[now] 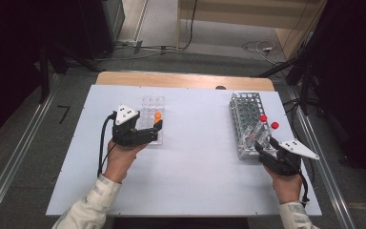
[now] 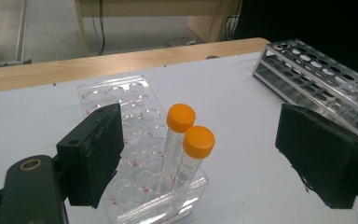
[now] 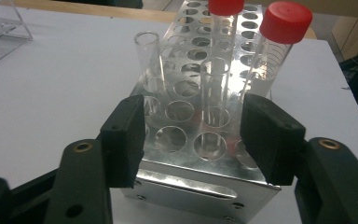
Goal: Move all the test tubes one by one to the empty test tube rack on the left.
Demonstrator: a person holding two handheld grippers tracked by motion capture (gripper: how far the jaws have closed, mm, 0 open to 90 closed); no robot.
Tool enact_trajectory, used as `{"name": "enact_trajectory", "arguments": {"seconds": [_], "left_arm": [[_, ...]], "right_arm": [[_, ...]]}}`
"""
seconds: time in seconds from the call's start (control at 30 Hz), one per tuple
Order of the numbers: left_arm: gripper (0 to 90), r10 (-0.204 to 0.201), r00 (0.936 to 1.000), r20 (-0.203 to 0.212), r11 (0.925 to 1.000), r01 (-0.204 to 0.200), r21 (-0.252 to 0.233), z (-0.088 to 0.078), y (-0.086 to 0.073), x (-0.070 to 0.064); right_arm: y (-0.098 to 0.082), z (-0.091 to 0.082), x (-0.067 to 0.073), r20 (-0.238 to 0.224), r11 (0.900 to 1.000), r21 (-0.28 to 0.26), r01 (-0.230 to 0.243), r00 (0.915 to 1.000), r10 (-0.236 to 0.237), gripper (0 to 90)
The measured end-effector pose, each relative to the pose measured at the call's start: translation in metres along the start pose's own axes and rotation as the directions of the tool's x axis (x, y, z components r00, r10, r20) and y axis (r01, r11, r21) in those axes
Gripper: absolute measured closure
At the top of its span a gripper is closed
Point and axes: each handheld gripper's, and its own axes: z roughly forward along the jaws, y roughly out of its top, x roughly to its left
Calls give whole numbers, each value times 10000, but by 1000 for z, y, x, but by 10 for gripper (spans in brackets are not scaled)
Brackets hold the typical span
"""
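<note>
desk (image 1: pixel 195 176): white top that carries both racks, one towards each side, well apart from each other.
metal rack (image 1: pixel 246 125): on the right half of the desk, its long axis running away from the person; its near end faces the right gripper.
clear rack (image 1: pixel 152 110): on the left half, long axis also running away from the person; the left gripper sits at its near end.
right gripper (image 3: pixel 192 140): jaws apart, nothing pressed between the pads; they straddle the near end of the metal rack from above and in front.
left gripper (image 2: pixel 200 154): jaws wide apart, touching nothing; they flank the near corner of the clear rack.
red-capped tubes (image 3: pixel 285 23): two, upright to slightly tilted in the metal rack, beyond the right gripper and towards its right jaw.
open glass tube (image 3: pixel 214 105): uncapped, upright in a near hole, directly between and just beyond the right gripper's pads; a second bare one stands farther left.
orange-capped tubes (image 2: pixel 198 141): two, leaning together in the clear rack's near corner, between the left gripper's jaws but clear of both pads.
deciding relation: the open glass tube is vertical and dead ahead of the right gripper, the nearer hand, so I judge a short forward reach would bring the pads to either side of it.
</note>
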Motion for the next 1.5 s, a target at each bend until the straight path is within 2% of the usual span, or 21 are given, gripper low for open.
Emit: {"name": "enact_trajectory", "arguments": {"seconds": [0.1,0.37,0.8,1.17,1.5], "left_arm": [[154,25,10000,19,10000,-25,27,1,0,0],[154,1,10000,36,10000,-1,30,1,0,0],[155,26,10000,73,10000,-26,50,1,-1,-2],[156,35,9999,104,10000,-36,82,1,-1,-3],[156,19,9999,124,10000,-20,67,1,-1,-3]], "right_arm": [[-1,4,-3,76,10000,-14,-90,9999,90,455],[0,12,-3,229,9999,-161,59,9997,-55,571],[-2,20,-5,420,9999,-155,19,9991,-13,664],[-2,22,-5,493,9997,-233,93,9988,-82,721],[0,18,-5,525,9994,-351,61,9986,-43,726]]}}
